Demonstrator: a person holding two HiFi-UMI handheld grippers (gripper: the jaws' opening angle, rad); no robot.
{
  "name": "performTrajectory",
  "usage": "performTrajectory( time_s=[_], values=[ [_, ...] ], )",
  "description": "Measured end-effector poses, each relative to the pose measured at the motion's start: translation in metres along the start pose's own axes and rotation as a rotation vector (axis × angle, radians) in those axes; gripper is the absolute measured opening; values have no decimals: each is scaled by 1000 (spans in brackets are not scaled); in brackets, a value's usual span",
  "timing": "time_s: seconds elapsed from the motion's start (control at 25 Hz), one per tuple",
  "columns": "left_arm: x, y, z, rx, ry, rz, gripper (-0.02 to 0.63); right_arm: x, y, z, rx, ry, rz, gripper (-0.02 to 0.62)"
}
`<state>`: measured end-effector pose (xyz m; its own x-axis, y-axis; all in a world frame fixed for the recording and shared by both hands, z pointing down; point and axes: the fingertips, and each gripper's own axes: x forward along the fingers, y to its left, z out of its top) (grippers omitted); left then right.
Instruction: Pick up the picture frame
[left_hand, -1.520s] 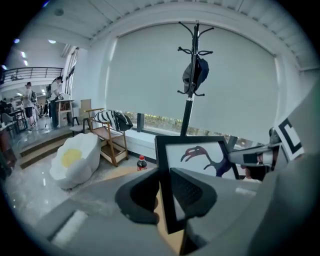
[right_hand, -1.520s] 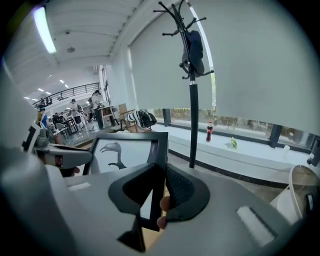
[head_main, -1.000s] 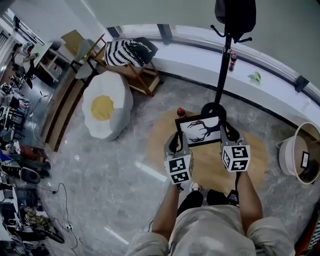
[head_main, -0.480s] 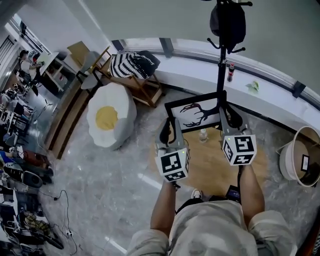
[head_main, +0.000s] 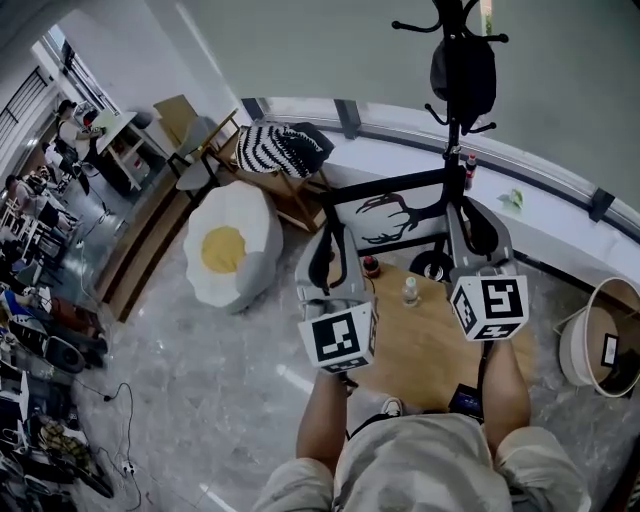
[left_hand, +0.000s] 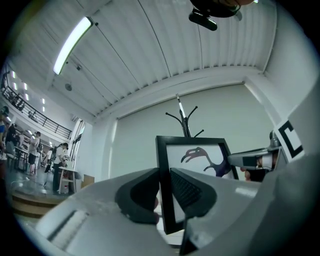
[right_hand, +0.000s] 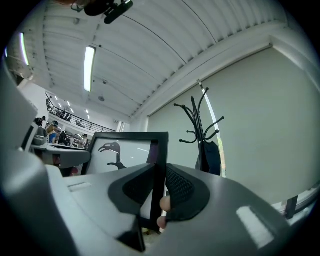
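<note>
The picture frame (head_main: 392, 214) is black with a white sheet and a dark antler-like drawing. It hangs in the air, held upright between both grippers. My left gripper (head_main: 333, 252) is shut on its left edge, and my right gripper (head_main: 470, 226) is shut on its right edge. In the left gripper view the frame (left_hand: 197, 155) stands pinched between the two dark pads of the left gripper (left_hand: 165, 189). The right gripper view shows the frame's (right_hand: 122, 152) right bar clamped in the right gripper (right_hand: 159, 190).
Below the frame lies a round wooden mat (head_main: 435, 345) with two small bottles (head_main: 371, 266) (head_main: 409, 290). A black coat stand (head_main: 458, 70) rises behind it. An egg-shaped cushion (head_main: 228, 248), a wooden chair with a striped cushion (head_main: 278, 150) and a round basket (head_main: 592, 318) stand around.
Both grippers have risen together with the frame held between them, from just above the round mat to well above it. The frame has tipped more upright.
</note>
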<state>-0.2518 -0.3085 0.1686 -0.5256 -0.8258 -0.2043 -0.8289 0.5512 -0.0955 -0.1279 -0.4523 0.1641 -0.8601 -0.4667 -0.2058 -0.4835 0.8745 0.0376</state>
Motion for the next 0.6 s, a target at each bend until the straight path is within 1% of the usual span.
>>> performTrajectory(
  time_s=[0.12, 0.28, 0.4, 0.6],
  values=[
    [-1, 0, 12, 35, -32, -3, 80, -2, 1, 12, 4, -31, 1, 69],
    [-10, 3, 29, 7, -85, 23, 80, -5, 6, 26, -1, -69, 7, 69],
    [-18, 4, 38, 16, -127, 28, 80, -10, 10, 35, -2, -106, 7, 69],
    [-21, 4, 44, 30, -152, 19, 80, -15, 11, 44, -18, -157, -6, 69]
  ],
)
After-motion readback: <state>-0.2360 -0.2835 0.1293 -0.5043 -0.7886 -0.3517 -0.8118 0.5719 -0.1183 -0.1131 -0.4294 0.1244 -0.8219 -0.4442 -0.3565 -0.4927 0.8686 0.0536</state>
